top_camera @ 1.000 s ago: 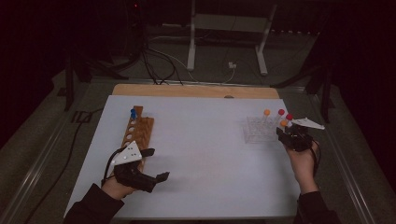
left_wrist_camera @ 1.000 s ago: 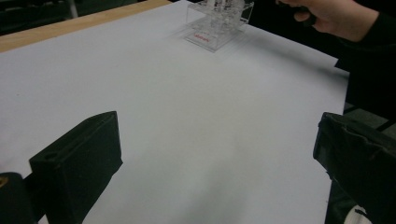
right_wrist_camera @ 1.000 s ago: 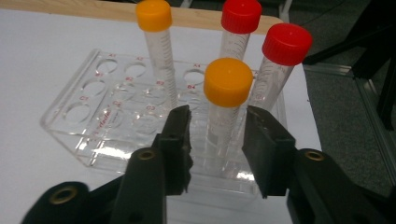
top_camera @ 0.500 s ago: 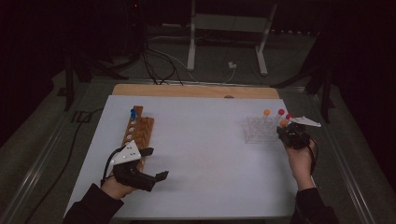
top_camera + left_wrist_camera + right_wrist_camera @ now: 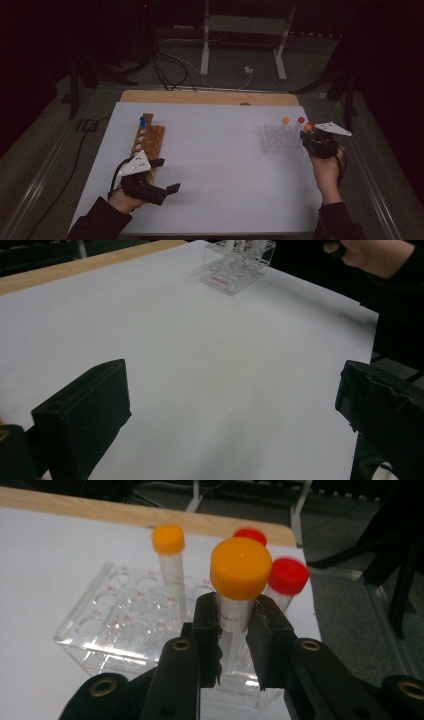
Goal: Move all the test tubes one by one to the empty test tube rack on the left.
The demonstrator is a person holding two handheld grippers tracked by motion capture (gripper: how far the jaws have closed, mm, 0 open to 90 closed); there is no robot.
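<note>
Right gripper (image 5: 234, 645) has just been closing, and its jaws now pinch an orange-capped tube (image 5: 239, 587) just under the cap; the pads press the clear barrel from both sides, with the tube between them. The tube stands upright, long axis vertical and crosswise to the jaws, which reach in roughly level from the near side. It sits at the near edge of the clear rack (image 5: 125, 630), lower end apparently still in a well, though the jaws hide that part. Beyond the jaws: a second orange-capped tube (image 5: 169, 555) up and to the left, a red-capped tube (image 5: 286, 577) just right of the held one, and another red cap (image 5: 252, 534) behind it. In the high view, right gripper (image 5: 312, 137) is at the rack's right end, so this hand is by far the nearer. Left gripper (image 5: 167, 190) rests well apart across the white sheet (image 5: 220, 165), jaws wide with nothing between them, just beside the wooden rack (image 5: 145, 142) that carries a blue-capped tube (image 5: 143, 121). Judgement: the coming move turns on the vertical axis, so a straight lift along the tube is needed to clear the well without dragging the rack or knocking the red-capped neighbour.
</note>
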